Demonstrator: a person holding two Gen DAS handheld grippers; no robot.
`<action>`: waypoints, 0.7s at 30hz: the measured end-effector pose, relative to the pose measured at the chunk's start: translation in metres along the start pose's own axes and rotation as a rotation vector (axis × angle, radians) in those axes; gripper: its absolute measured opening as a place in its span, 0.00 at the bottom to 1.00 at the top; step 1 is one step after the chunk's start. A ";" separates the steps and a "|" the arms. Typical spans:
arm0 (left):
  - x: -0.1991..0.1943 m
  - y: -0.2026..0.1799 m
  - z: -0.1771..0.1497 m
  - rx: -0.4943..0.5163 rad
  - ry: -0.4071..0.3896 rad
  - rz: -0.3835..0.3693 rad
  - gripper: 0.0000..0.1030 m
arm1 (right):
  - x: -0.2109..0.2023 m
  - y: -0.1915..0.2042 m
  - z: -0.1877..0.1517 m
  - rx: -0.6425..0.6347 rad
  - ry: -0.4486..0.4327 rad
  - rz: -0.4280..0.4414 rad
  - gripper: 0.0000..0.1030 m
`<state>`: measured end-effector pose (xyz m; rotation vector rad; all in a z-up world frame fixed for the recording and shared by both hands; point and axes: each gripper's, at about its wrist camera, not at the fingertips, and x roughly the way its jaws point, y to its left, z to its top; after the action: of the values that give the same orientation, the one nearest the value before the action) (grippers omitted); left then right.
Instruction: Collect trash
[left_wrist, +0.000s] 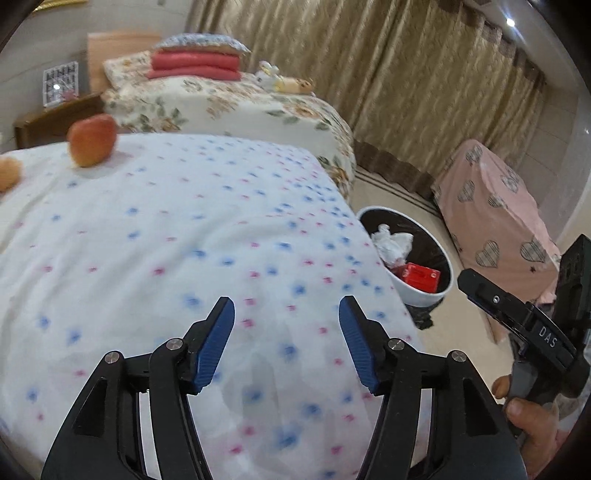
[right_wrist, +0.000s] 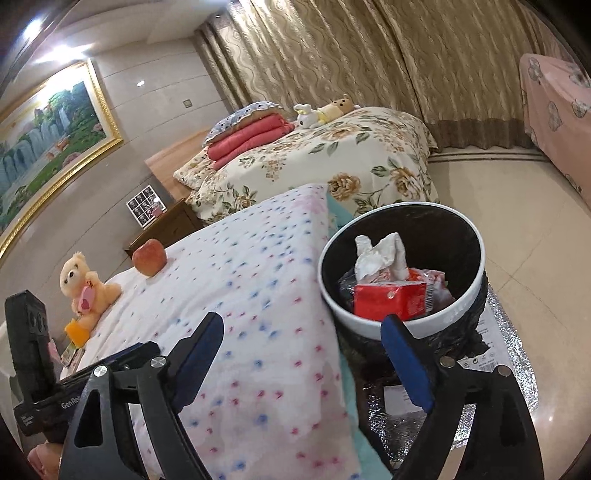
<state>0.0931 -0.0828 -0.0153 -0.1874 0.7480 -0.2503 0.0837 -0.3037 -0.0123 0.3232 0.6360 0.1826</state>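
Holding both grippers spread with nothing between the fingers: your left gripper (left_wrist: 287, 314) hangs over the dotted bedsheet (left_wrist: 177, 236), its blue pads (left_wrist: 216, 343) wide apart and only cloth showing in the gap. Ahead and far left of those fingers an apple (left_wrist: 92, 140) sits on the sheet; ahead and right, past the bed edge, is the white trash bin (left_wrist: 424, 291) with black liner, and right of it your right hand (left_wrist: 532, 424) is on the other tool's handle. Your right gripper (right_wrist: 303, 332) straddles the bed edge: left finger (right_wrist: 199, 350) over the sheet, right finger (right_wrist: 404, 362) in front of the bin's near rim; whether it touches the rim, can't tell. Trash is already in the bin (right_wrist: 402, 321), just ahead of the right finger: crumpled white tissue (right_wrist: 380, 254) on top, red carton (right_wrist: 388, 299) below it, more wrappers (right_wrist: 432, 280) beside. Bin stands on the floor on a silver foil bag (right_wrist: 509, 376), tight against the bed side. Ahead and left of the right gripper's fingers: teddy bear (right_wrist: 85, 288) and an orange piece (right_wrist: 75, 328) by its feet, apple (right_wrist: 149, 257) further up.
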 end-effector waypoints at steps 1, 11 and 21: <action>-0.004 0.003 -0.003 0.003 -0.017 0.016 0.59 | -0.001 0.003 -0.003 -0.007 -0.005 -0.001 0.86; -0.041 0.015 -0.022 0.020 -0.159 0.108 0.75 | -0.012 0.035 -0.023 -0.124 -0.068 -0.022 0.91; -0.060 0.026 -0.036 0.046 -0.297 0.232 0.97 | -0.016 0.062 -0.041 -0.261 -0.212 -0.021 0.99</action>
<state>0.0296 -0.0435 -0.0088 -0.0899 0.4627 -0.0173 0.0418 -0.2408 -0.0126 0.0824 0.3996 0.2055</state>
